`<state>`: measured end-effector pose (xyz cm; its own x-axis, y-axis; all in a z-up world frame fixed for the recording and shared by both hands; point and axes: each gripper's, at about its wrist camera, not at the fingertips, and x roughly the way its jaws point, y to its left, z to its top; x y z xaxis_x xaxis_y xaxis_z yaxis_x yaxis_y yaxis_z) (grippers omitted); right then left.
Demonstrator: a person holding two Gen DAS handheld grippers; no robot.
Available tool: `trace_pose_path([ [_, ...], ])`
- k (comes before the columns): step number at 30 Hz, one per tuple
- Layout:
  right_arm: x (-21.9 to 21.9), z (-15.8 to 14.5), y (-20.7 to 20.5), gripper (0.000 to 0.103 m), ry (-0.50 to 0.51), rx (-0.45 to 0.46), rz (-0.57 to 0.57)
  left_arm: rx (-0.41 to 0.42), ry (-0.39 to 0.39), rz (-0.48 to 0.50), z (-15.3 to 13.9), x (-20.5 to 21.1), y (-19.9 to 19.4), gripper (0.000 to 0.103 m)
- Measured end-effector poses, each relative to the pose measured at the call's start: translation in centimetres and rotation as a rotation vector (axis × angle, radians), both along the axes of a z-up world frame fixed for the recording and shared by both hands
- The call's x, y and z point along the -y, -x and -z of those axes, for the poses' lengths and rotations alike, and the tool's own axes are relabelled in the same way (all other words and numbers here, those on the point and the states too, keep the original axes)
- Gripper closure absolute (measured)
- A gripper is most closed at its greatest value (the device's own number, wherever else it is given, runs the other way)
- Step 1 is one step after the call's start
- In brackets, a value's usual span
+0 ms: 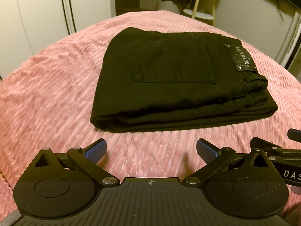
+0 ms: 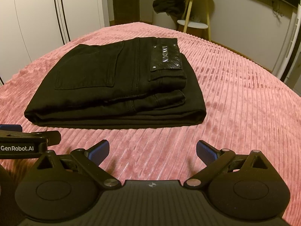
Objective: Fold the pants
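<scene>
I have the black pants (image 1: 180, 86) lying folded into a thick, squared stack on the pink ribbed bedspread (image 1: 47, 98), with the back pocket and the leather brand patch (image 1: 241, 57) facing up; every place below I give relative to that patch; the stack sits just ahead of both grippers and touches neither

My left gripper (image 1: 151, 150) hovers over the bedspread on the near side of the stack, its blue-padded fingers spread wide with nothing between them; my right gripper (image 2: 152, 150) does the same, fingers apart and empty, on the near side of the patch

I judge the cloth to be denim: fairly heavy, somewhat stiff, not slippery, not fragile; folded this many times it should hold its shape but will sag if lifted by one corner; if I had to move it I would take the thick folded edge nearest me, below the patch, one gripper toward each end, pinching all layers at once; the waistband end beside the patch looks stepped, so a pinch there might catch only the top layers

The underside and the far edge beyond the patch are hidden; how many layers there are I can only guess, perhaps four; a dark bundle (image 2: 169, 4) hangs by the small stand (image 2: 195, 9) well behind the patch, too dim to identify
</scene>
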<state>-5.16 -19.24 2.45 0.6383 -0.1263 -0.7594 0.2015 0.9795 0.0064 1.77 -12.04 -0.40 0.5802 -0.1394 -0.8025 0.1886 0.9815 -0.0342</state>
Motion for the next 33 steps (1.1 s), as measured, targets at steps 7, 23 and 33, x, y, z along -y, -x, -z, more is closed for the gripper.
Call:
trace_pose_path([
  [7, -0.03, -0.01, -0.01, 0.004, -0.002, 0.0, -0.003, -0.001, 0.002, 0.0, 0.02, 0.01, 0.0, 0.0],
  [23, -0.05, -0.09, 0.05, 0.004, -0.004, 0.006, -0.001, -0.004, 0.005, -0.003, 0.08, -0.07, -0.03, 0.0],
  [33, 0.01, -0.1, 0.09, 0.004, -0.004, 0.007, -0.003, 0.0, -0.001, -0.007, 0.04, -0.06, 0.06, 0.0],
])
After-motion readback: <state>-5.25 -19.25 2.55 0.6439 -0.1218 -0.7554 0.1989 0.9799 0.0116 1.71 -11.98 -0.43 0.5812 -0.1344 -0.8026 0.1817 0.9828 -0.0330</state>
